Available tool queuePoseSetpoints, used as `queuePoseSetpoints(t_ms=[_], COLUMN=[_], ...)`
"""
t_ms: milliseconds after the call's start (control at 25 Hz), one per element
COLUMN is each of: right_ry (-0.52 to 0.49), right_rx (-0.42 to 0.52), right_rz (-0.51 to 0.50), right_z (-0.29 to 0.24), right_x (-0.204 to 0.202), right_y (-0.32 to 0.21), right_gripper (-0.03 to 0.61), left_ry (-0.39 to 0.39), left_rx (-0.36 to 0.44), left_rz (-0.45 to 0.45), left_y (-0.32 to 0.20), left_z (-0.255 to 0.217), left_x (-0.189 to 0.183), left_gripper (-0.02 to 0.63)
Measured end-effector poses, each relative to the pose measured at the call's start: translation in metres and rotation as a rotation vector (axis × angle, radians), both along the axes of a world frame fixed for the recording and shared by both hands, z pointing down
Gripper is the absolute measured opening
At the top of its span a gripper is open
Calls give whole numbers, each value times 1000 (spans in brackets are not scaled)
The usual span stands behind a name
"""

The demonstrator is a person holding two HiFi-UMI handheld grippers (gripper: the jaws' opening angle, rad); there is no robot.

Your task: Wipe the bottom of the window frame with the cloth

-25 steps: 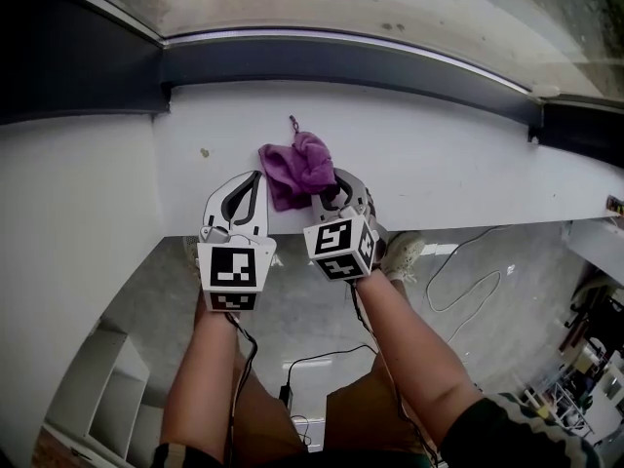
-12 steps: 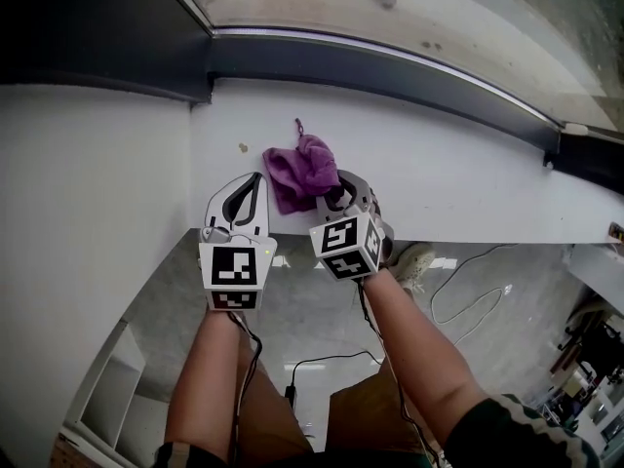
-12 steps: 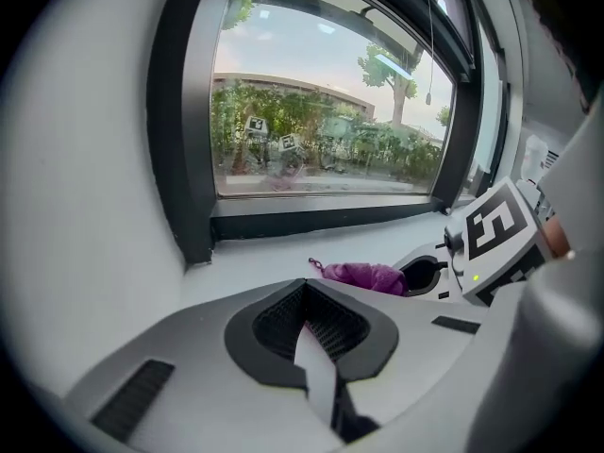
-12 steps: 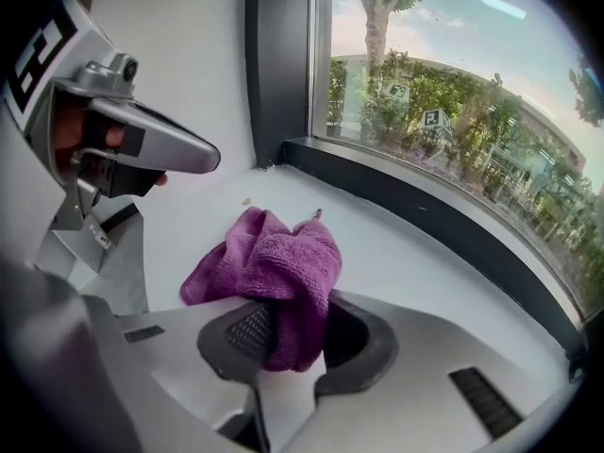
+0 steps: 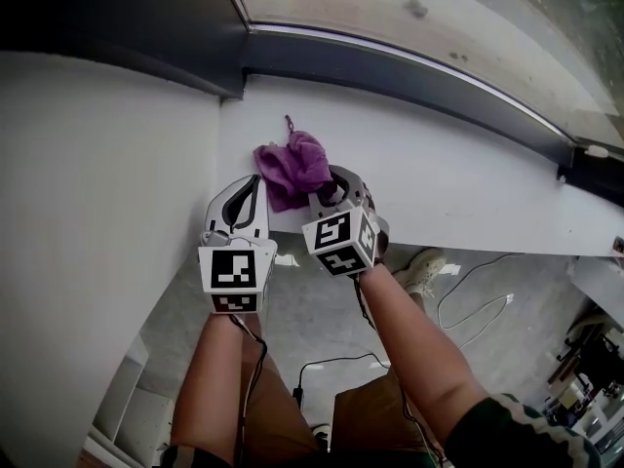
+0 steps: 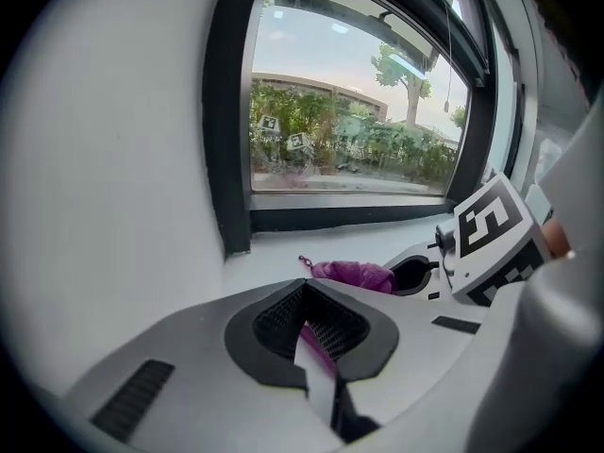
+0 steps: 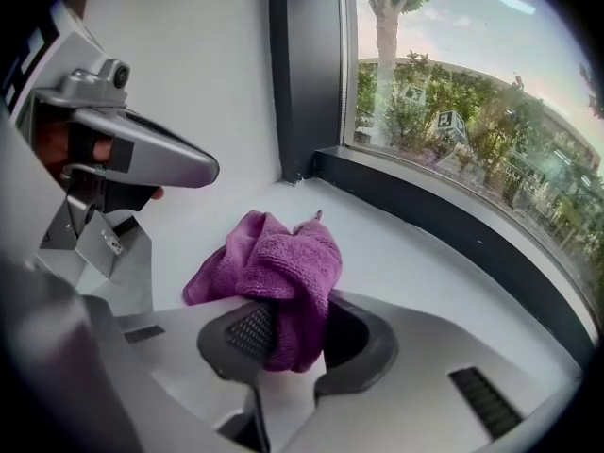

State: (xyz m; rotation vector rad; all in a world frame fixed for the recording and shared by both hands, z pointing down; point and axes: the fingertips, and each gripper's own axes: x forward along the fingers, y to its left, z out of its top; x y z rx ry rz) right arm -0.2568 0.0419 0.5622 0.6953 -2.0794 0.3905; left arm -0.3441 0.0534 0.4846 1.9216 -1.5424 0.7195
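A purple cloth (image 5: 292, 167) lies bunched on the white sill (image 5: 458, 178), near its front edge. My right gripper (image 5: 327, 185) is shut on the cloth's near end; in the right gripper view the cloth (image 7: 274, 272) hangs folded between the jaws of that gripper (image 7: 283, 321). My left gripper (image 5: 253, 185) rests just left of the cloth, shut with nothing in it. From the left gripper view its own gripper (image 6: 304, 295) shows pads together, the cloth (image 6: 354, 274) beyond. The dark bottom bar of the window frame (image 5: 390, 69) runs behind the sill, apart from the cloth.
A white wall (image 5: 97, 203) meets the sill at the left, by the frame's dark upright (image 6: 226, 111). The sill's front edge (image 5: 468, 234) drops to a grey floor with cables (image 5: 468, 300) and a shoe (image 5: 424, 261).
Both grippers and the cloth have slid left along the sill, closer to the left corner of the frame. The right gripper's hold on the cloth is unchanged.
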Motion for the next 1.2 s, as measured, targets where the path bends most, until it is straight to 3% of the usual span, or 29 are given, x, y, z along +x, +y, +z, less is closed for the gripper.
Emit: queuePoseSetpoints(t_ms=[440, 840, 1200], right_ry=[-48, -74, -234], right_rx=[-22, -31, -63], right_rz=[-66, -110, -31], right_z=[-5, 0, -28], right_x=[-52, -72, -70], right_y=[0, 0, -3], right_gripper=[104, 104, 104], left_ry=[10, 24, 52], left_rx=[-32, -18, 12], left_rz=[-57, -61, -43], left_y=[24, 25, 13], left_z=[-2, -2, -22], left_x=[-33, -33, -18], left_gripper=[9, 9, 9])
